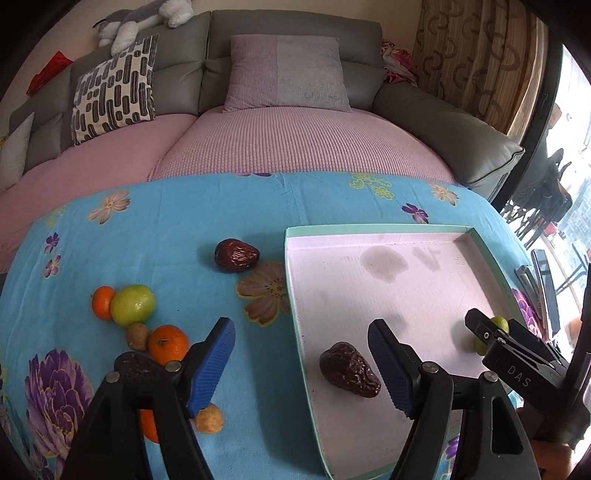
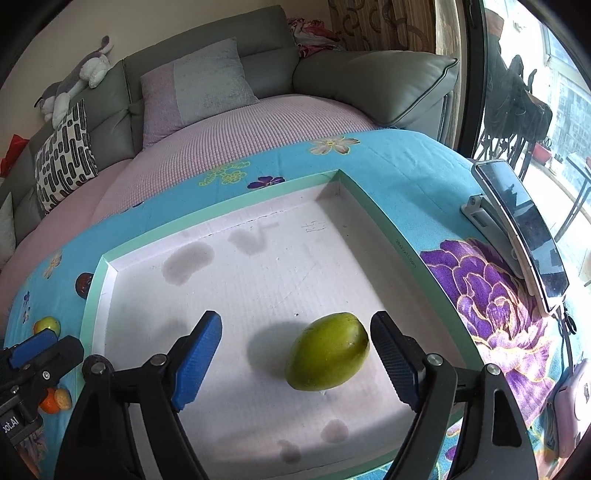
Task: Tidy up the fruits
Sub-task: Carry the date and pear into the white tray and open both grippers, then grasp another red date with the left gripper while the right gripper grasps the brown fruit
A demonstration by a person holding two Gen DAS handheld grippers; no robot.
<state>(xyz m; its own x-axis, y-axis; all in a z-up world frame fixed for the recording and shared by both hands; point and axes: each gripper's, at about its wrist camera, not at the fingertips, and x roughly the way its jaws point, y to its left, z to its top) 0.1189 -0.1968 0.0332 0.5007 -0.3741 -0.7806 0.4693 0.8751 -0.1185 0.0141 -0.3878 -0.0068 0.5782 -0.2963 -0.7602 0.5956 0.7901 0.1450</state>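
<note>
A shallow mint-rimmed tray [image 1: 292, 280] with a white floor lies on the blue flowered cloth. My left gripper [image 1: 301, 326] is open over the tray's left rim. A wrinkled dark red date [image 1: 349, 369] lies on the tray floor between its fingers, close to the right pad and untouched. My right gripper [image 2: 295, 319] is open too. A green oval fruit [image 2: 328, 350] rests on the tray [image 2: 376, 206] just left of its right pad. Left of the tray lie a second date [image 1: 236, 254], a green apple [image 1: 133, 304], two oranges [image 1: 168, 343], a brown nut-like fruit [image 1: 137, 336] and a small yellow fruit [image 1: 209, 419].
A phone on a stand [image 2: 524, 236] sits at the table's right edge, with a pink object [image 2: 572, 406] nearer. Behind the table is a grey sofa [image 1: 295, 33] with a pink cover and cushions. Another dark date [image 1: 136, 363] and an orange lie partly behind my left finger.
</note>
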